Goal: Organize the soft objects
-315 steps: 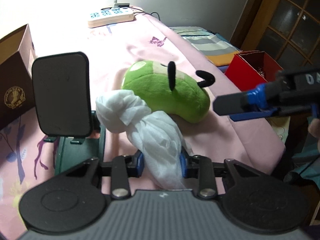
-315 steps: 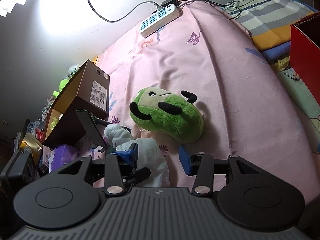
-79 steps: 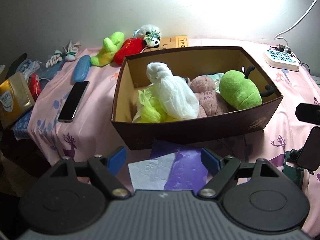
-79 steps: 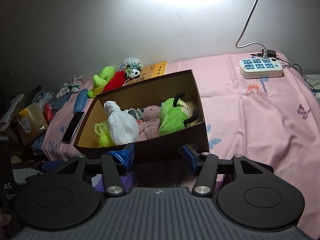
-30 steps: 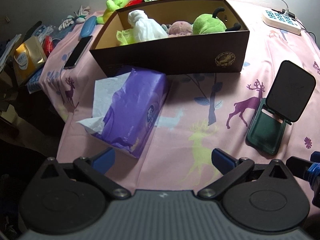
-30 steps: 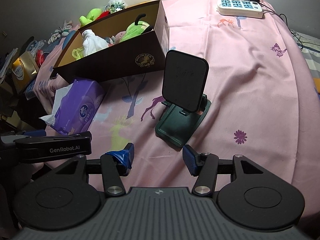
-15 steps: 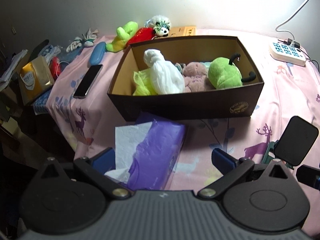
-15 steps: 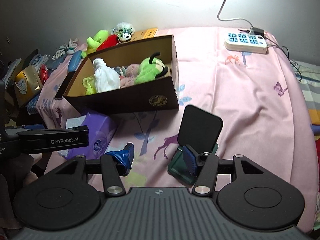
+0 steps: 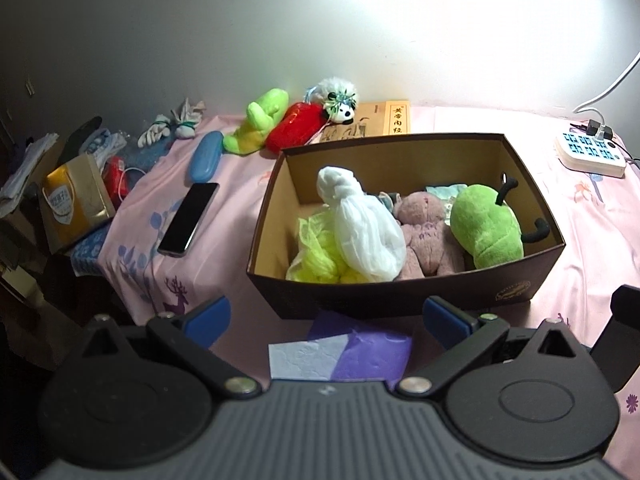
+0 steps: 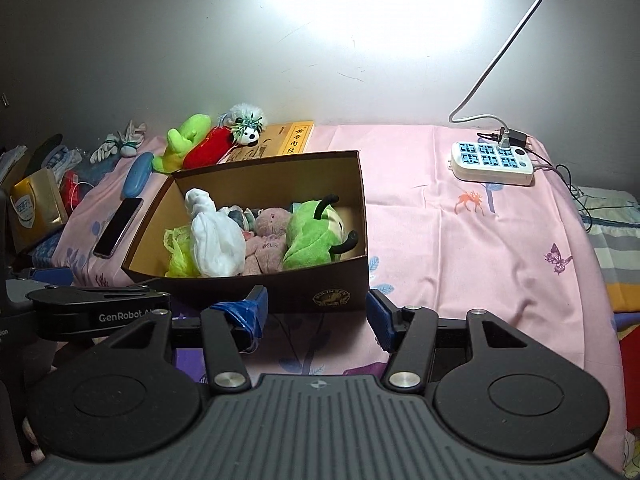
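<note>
We found a pink-sheeted bed (image 9: pixel 592 224) carrying a brown box (image 9: pixel 400 292), a phone (image 9: pixel 188 220), a power strip (image 10: pixel 492 164) and a purple tissue pack (image 9: pixel 360 356).

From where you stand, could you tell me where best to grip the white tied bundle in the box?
Probably the knotted neck of the white bundle, taken from above: it narrows there and points toward the box back wall, clear of neighbours.
</note>
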Action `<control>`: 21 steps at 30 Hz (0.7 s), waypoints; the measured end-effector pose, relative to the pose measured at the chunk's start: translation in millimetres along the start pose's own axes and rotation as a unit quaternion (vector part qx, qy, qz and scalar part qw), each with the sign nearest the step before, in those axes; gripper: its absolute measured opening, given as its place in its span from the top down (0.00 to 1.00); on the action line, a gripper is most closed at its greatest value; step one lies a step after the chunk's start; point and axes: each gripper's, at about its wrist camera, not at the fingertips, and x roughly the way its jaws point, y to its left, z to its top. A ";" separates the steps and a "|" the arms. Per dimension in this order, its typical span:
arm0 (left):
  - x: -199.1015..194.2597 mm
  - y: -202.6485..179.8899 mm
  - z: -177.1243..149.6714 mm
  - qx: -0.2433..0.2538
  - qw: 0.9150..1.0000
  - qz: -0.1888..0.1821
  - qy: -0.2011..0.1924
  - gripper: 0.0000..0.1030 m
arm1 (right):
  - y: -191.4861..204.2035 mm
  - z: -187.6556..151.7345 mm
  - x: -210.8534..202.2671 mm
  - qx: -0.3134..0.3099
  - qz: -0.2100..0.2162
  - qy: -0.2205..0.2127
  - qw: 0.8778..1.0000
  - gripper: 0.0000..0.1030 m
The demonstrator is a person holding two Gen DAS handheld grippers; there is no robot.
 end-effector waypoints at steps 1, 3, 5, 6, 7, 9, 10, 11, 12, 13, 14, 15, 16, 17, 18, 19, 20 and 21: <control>1.8 2.4 1.7 0.000 1.000 -0.001 -0.002 0.01 | 4.0 1.1 3.3 -0.001 -0.005 -0.002 1.000 0.62; 6.2 6.6 5.3 0.003 1.000 -0.001 -0.005 0.01 | 9.4 3.0 10.1 -0.003 -0.012 -0.005 1.000 0.62; 11.0 10.9 8.7 0.003 1.000 -0.001 -0.005 0.01 | 14.7 4.4 17.3 -0.002 -0.016 -0.005 1.000 0.62; 13.7 13.4 10.5 0.002 1.000 -0.001 -0.004 0.01 | 16.3 4.8 20.4 -0.001 -0.017 -0.005 1.000 0.62; 16.2 15.4 11.4 0.001 1.000 0.000 -0.003 0.01 | 18.2 5.0 23.8 0.000 -0.020 -0.005 1.000 0.62; 20.6 18.6 13.9 0.002 1.000 -0.003 -0.004 0.01 | 20.9 5.5 29.6 0.002 -0.026 -0.003 1.000 0.62; 22.1 19.6 14.5 0.003 1.000 -0.005 -0.004 0.01 | 21.8 6.2 32.9 0.002 -0.028 -0.001 1.000 0.62; 23.9 20.8 15.2 0.003 1.000 -0.007 -0.004 0.01 | 22.8 7.3 36.2 0.003 -0.031 0.002 1.000 0.62; 25.6 22.1 15.8 0.002 1.000 -0.010 -0.004 0.01 | 24.0 8.9 39.6 0.003 -0.035 0.004 0.999 0.62; 27.4 23.3 16.3 0.002 1.000 -0.013 -0.005 0.01 | 25.1 10.1 42.2 0.002 -0.040 0.005 0.999 0.62; 29.3 24.1 16.7 0.002 1.000 -0.015 -0.004 0.01 | 25.7 11.4 44.8 0.003 -0.044 0.005 0.999 0.62; 31.7 24.6 17.1 0.002 1.000 -0.017 -0.003 0.01 | 26.0 12.5 46.8 0.003 -0.048 0.006 0.999 0.62; 33.9 25.1 17.4 0.002 1.000 -0.018 -0.002 0.01 | 26.2 13.1 49.5 0.004 -0.052 0.008 0.999 0.62; 36.3 25.6 17.6 0.002 1.000 -0.020 0.000 0.01 | 26.5 13.8 51.9 0.005 -0.055 0.010 0.998 0.62; 38.9 26.0 17.8 0.001 1.000 -0.022 0.003 0.01 | 26.5 14.4 54.2 0.005 -0.056 0.011 0.998 0.62; 41.0 26.5 17.6 0.001 1.000 -0.026 0.004 0.01 | 26.7 14.9 56.1 0.005 -0.058 0.012 0.998 0.62; 43.0 26.6 17.7 0.001 1.000 -0.029 0.006 0.01 | 26.9 15.5 58.0 0.004 -0.062 0.013 0.998 0.62; 45.5 26.4 17.8 0.002 0.999 -0.031 0.007 0.01 | 27.2 16.0 59.4 0.004 -0.066 0.013 0.998 0.62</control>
